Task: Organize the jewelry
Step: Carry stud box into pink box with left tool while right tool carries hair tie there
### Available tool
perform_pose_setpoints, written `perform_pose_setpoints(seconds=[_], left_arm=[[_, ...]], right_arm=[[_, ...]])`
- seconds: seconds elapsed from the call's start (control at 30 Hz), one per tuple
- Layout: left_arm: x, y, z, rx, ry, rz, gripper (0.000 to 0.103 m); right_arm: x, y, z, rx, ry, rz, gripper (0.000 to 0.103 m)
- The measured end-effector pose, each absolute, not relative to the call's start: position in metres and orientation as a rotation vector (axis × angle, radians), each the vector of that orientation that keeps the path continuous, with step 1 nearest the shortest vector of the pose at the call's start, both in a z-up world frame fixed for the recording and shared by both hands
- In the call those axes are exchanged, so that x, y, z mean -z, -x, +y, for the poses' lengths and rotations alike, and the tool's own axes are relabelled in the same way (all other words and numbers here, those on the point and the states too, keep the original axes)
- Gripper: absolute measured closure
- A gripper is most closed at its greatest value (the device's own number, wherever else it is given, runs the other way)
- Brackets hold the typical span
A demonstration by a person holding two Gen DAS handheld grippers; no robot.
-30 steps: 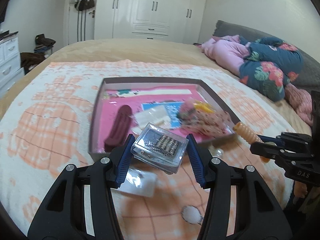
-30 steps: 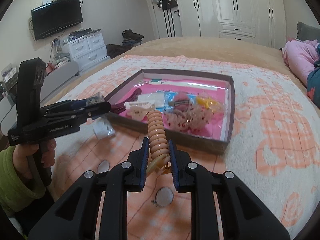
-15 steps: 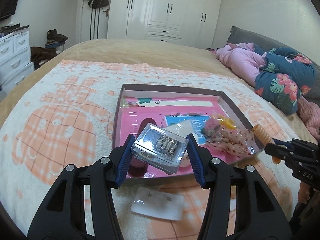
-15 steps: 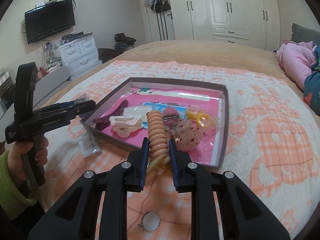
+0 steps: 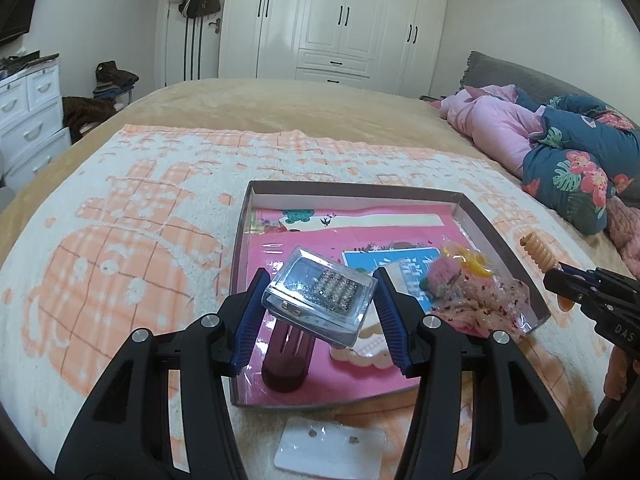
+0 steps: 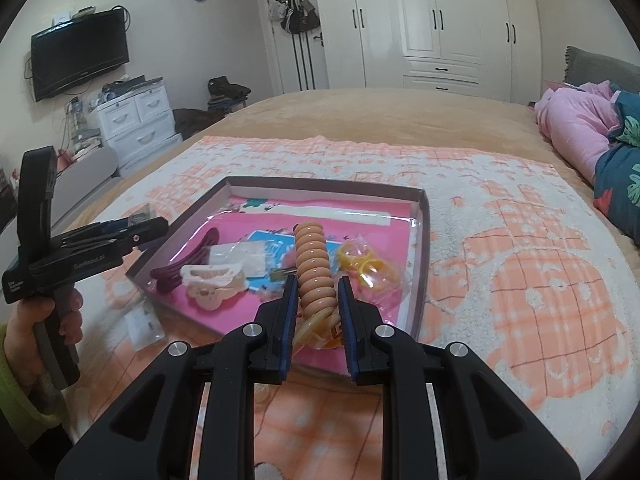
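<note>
My left gripper is shut on a clear plastic case of sparkly studs, held above the near end of a shallow box with a pink lining. My right gripper is shut on a peach spiral hair tie, which sticks up between the pads over the box's near edge. In the box lie a maroon hair clip, a cream claw clip, a blue card and bagged yellow and pink pieces. The right gripper also shows at the right edge of the left wrist view.
A small clear earring packet lies on the orange-and-white blanket just in front of the box. Pink and floral bedding is piled at the right. White drawers and a wall TV stand left; wardrobes fill the back.
Both grippers have moved across the bed toward the box, each keeping its grip. The case now hangs over the box's interior, and the earring packet sits nearer the left gripper's base.
</note>
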State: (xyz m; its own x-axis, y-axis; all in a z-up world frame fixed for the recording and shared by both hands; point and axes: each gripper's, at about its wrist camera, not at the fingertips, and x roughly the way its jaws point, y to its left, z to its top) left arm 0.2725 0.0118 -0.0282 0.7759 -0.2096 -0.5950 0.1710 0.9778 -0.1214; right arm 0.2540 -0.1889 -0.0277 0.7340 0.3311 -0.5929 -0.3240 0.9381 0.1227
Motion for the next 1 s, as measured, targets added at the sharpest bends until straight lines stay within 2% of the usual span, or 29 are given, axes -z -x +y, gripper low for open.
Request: perform_pose_setpoints(seconds=[1.0], left_arm=[[0.051, -0.311, 0.005, 0.205, 0.018, 0.711, 0.059]], right_arm=[[0.058, -0.305, -0.182, -0.277, 0.004, 0.721, 0.083]])
